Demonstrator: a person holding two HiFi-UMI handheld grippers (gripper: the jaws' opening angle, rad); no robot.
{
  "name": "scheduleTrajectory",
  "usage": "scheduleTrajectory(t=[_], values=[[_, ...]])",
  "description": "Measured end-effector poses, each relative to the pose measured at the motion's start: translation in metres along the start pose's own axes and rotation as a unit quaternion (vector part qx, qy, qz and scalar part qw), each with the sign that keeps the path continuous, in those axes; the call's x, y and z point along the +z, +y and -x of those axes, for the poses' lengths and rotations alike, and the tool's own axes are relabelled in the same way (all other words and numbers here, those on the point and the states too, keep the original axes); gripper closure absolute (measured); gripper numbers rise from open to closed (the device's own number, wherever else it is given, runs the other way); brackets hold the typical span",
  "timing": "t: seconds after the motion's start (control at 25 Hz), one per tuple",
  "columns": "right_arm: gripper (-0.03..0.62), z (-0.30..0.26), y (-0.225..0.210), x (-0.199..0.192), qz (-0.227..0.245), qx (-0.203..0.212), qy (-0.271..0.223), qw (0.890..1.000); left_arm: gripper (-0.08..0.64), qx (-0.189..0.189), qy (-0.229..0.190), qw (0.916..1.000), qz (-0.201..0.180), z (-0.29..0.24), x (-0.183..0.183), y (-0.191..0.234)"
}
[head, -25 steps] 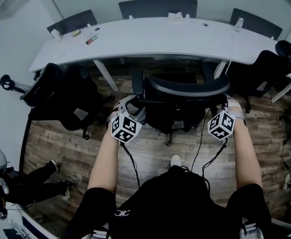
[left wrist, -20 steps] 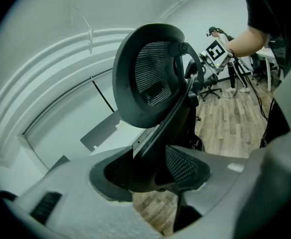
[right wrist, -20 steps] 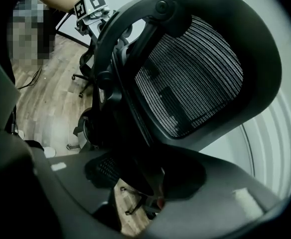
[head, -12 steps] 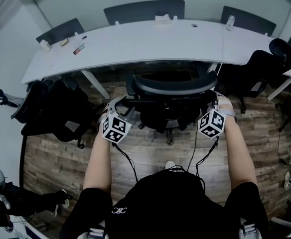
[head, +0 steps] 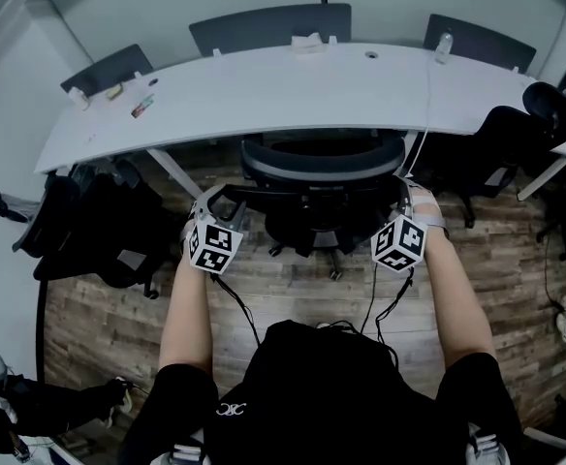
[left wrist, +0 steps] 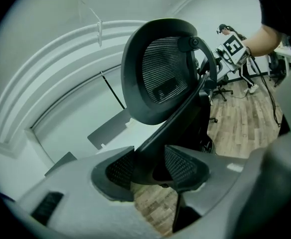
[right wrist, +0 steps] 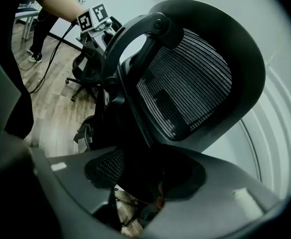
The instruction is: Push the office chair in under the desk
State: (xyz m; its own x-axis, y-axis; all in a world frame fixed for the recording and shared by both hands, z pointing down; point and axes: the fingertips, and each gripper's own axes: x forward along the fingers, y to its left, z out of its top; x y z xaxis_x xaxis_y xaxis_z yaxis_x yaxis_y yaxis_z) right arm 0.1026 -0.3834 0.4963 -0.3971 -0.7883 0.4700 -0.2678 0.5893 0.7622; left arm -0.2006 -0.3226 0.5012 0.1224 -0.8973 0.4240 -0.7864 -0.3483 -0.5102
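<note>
**Office chair [head: 322, 163] nearly under the table, both claws clamped on it**

We stand behind the chair and hold it from both sides. The left claw [head: 217, 204] is closed on the dark frame bar at the chair's left side. In the left gripper view, the two ribbed pads of the left claw [left wrist: 148, 171] press on either side of that bar, with the mesh backrest [left wrist: 160, 78] rising above. The right claw [head: 406, 201] grips the matching part on the other side. In the right gripper view, the jaws of the right claw [right wrist: 150, 176] are shut around black chair structure just below the backrest [right wrist: 195, 83].

The chair faces the curved white table [head: 264, 90], roughly at the middle of its near edge. From the head view, the top of the backrest sits just beside that edge, and the seat appears to be tucked beneath the tabletop. The backrest and the wheeled base are on our side, over the wooden floor [head: 293, 289].

We judge the task mostly done. At most a short, straight push remains to bring the backrest up to the table edge, if the armrests clear the underside, which we cannot see. After that we only need to let go with both claws. Other chairs [head: 109, 221] stand well apart at the sides and do not block the path.
</note>
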Motion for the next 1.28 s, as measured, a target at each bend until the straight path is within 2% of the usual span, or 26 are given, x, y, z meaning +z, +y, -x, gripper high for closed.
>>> scheduleTrajectory(t=[0.64, 1.28], values=[[0.365, -0.079, -0.045, 0.009, -0.016, -0.008, 0.014, 1.0, 0.374, 0.004, 0.011, 0.9999, -0.007, -0.088, 0.01, 0.06], [0.36, -0.141, -0.08, 0.02, -0.036, -0.008, 0.041, 0.998, 0.379, 0.004, 0.012, 0.9997, -0.021, -0.146, 0.014, 0.106]])
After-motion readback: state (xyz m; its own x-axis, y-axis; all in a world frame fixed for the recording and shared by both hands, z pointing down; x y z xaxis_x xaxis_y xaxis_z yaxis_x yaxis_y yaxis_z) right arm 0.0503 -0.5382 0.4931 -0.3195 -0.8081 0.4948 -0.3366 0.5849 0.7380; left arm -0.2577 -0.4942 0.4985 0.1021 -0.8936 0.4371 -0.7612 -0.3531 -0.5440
